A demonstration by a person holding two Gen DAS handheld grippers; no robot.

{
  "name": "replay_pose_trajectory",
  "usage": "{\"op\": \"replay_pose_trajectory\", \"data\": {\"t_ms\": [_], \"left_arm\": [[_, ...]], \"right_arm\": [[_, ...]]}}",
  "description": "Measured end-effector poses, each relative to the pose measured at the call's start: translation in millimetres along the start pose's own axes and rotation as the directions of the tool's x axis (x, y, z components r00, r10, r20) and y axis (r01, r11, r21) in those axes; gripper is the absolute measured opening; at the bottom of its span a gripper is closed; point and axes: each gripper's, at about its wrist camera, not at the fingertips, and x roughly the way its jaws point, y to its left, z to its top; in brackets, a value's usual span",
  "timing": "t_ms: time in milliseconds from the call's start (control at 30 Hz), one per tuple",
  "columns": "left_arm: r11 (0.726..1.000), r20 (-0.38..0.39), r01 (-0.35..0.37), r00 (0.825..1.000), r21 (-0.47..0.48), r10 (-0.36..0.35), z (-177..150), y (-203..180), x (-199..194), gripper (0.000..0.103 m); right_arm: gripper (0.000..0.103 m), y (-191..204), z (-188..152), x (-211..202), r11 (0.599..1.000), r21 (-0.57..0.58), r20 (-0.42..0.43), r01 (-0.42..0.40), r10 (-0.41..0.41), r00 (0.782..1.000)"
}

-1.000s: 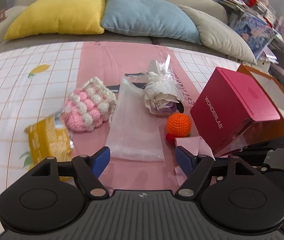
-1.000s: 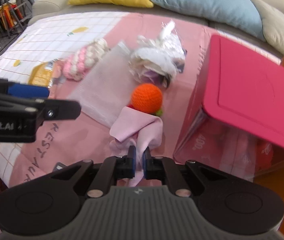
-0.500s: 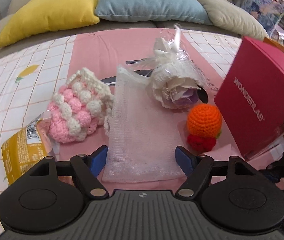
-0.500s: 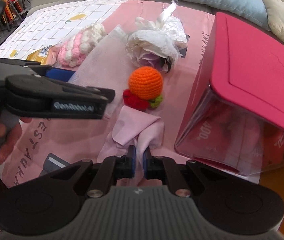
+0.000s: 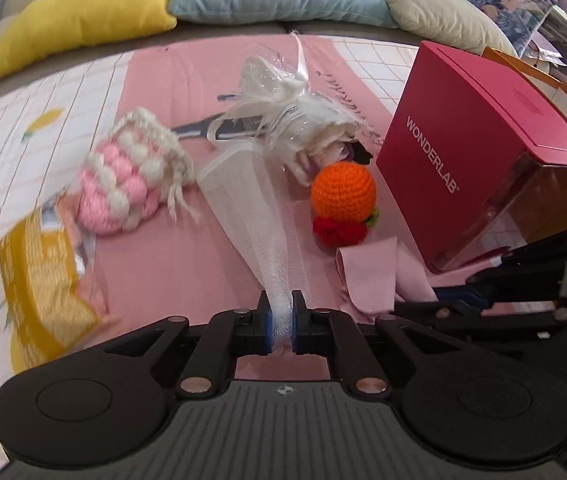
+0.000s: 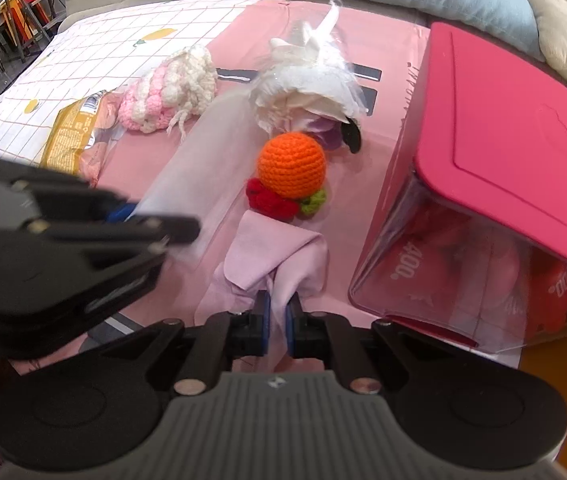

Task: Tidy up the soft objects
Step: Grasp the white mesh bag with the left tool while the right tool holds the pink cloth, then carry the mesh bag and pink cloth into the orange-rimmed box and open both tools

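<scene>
Left wrist: mesh bag pinched in left hand-held gripper.

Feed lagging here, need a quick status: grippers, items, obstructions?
Left gripper shut on white mesh bag. Right gripper shut on pink cloth. Crochet orange just past both; red box close on the right.

Checked cloth-covered surface under pink mat, yellow packet, red box.
</scene>
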Motion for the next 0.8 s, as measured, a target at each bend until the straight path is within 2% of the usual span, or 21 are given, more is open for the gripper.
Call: {"op": "replay_pose_trajectory", "data": {"t_ms": [200,400,800], "left_arm": [[0.998,-0.06,0.026,0.998,-0.054,-0.029,-13.8,-1.6,-24.3,0.008],[0.988,-0.131,0.089,0.986,-0.125,-0.105,-26.9,-8.6,-43.3,0.008],[0.979,-0.049,0.155,0.985,-0.128,-0.163,-37.6,-30.0,-99.5,0.008]], "right_arm": [[0.005,-6.2,-14.5,-10.5,0.997,0.059,-0.012,-0.043,0.043,0.999],[0.005,-10.8,-30.2,-34.7,0.996,0.061,0.022,-0.058,0.057,0.998],[0.005,-23.4,-48.8,-74.1,0.991,0.101,0.09,-0.082,0.073,0.993]]}}
